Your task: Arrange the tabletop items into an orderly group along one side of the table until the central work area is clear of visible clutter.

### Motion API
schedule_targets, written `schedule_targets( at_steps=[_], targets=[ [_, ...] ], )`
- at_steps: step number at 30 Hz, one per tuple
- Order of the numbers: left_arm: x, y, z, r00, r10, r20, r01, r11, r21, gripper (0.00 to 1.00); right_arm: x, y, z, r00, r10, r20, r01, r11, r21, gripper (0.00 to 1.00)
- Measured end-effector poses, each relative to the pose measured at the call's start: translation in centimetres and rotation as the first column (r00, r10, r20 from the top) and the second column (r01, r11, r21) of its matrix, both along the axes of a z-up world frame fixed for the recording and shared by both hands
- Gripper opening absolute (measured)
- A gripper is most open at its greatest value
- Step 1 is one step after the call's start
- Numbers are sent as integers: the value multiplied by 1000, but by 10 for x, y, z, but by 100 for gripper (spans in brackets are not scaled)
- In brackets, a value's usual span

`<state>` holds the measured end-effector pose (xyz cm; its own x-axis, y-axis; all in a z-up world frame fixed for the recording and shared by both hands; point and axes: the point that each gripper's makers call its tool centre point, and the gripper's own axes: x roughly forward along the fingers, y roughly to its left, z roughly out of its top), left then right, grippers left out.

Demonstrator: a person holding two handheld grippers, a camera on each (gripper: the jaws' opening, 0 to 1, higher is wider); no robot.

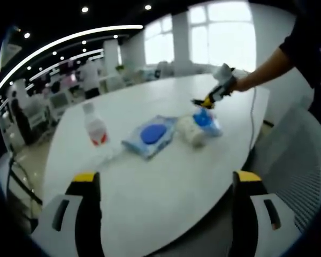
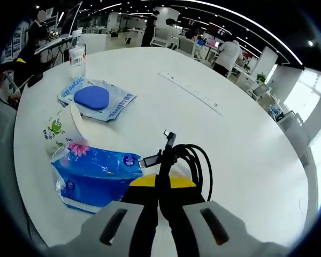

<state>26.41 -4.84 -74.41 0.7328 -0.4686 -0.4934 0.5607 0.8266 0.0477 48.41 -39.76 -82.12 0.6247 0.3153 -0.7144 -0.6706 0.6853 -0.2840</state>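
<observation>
My left gripper (image 1: 166,179) hangs open over the near table edge, nothing between its jaws. Ahead on the white table (image 1: 166,198) stand a clear water bottle (image 1: 96,127) with a red label, a wet-wipes pack (image 1: 151,135) with a blue lid, a paper cup (image 1: 190,130) on its side and a blue tissue pack (image 1: 208,120). My right gripper (image 1: 209,100), held by a hand, hovers just beyond the tissue pack. In the right gripper view, my right gripper (image 2: 159,184) is shut on a coiled black cable (image 2: 184,158), beside the tissue pack (image 2: 96,176), cup (image 2: 64,128), wipes (image 2: 96,99) and bottle (image 2: 77,53).
A mesh office chair (image 1: 297,160) stands at the table's right side. A long flush power strip (image 2: 190,90) runs across the tabletop. Desks, chairs and people (image 2: 227,56) fill the office behind. The far half of the table is bare white surface.
</observation>
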Motion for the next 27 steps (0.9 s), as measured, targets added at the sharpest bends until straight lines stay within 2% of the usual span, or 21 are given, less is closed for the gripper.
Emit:
schedule_targets(
  at_steps=[10, 17, 27],
  targets=[
    [0, 1, -1, 1000, 3, -4, -3, 1000, 5, 100, 6, -3, -7, 1000, -26, 1, 26, 1000, 4, 4],
    [0, 1, -3, 1000, 5, -16, -5, 1000, 9, 100, 14, 0, -18, 999, -36, -34, 37, 999, 25, 4],
    [1, 4, -6, 1000, 16, -27, -15, 1000, 15, 99, 17, 2, -33, 997, -14, -75, 16, 1000, 15, 5]
  ],
)
